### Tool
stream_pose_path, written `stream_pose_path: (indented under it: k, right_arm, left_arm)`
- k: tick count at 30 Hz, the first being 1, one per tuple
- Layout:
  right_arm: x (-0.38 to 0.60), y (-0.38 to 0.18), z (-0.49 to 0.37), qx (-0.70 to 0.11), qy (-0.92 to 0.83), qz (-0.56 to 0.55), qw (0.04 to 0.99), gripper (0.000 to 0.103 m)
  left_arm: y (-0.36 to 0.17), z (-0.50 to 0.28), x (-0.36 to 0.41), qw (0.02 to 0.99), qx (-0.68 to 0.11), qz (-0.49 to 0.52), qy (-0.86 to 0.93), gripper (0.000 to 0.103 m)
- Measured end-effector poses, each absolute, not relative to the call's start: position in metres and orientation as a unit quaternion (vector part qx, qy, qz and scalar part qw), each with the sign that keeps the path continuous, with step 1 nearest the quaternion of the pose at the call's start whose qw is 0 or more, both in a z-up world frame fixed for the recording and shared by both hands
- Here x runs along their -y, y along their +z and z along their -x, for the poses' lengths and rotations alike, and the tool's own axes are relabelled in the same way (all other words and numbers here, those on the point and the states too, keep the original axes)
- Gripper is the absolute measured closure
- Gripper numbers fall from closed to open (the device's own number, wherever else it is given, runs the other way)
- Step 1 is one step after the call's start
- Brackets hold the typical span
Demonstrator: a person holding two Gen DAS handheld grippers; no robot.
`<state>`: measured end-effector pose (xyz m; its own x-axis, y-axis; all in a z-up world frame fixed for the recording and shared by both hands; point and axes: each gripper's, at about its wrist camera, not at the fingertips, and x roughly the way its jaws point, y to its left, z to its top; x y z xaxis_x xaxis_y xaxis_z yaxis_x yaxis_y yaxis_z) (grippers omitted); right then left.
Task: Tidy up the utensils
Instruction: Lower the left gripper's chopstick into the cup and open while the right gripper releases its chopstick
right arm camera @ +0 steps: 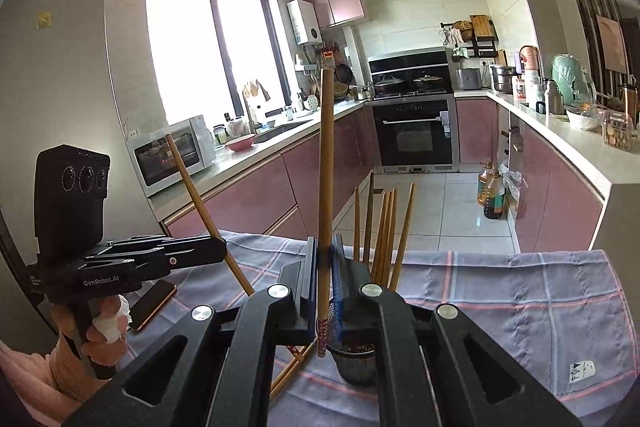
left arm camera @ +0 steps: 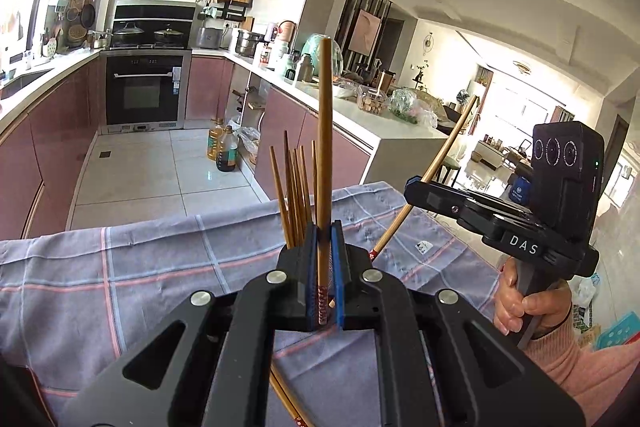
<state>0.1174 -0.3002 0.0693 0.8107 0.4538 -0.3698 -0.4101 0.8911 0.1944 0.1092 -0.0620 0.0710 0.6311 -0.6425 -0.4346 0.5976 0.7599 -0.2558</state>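
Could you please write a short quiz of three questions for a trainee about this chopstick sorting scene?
1. True or false: each gripper is shut on one chopstick.
2. Where do the chopsticks already sorted stand? A) in a mesh holder B) in a glass jar C) flat on a plate
3. What lies on the cloth beside the hand that holds the left gripper?

Key
1. True: the left gripper clamps a chopstick, and the right gripper clamps another chopstick.
2. A: the bundle stands in the mesh holder.
3. A phone on the checked cloth.
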Motion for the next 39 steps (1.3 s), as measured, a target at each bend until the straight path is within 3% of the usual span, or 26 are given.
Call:
stream_pose_path:
  k: [14, 39]
  right_arm:
    - [0.304, 0.076, -0.139, -0.198, 0.215, -0.049, 0.955, 0.097]
    - [0.289, 0.02, -0.176, -0.301, 0.207, -0.029, 0.931, 0.097]
  left_arm:
    - [0.093, -0.118, 0.089, 0.909, -0.236, 0.028, -0.342, 0.095]
    - [0.048, -0.142, 0.128, 0.883, -0.335, -0.06, -0.324, 0.095]
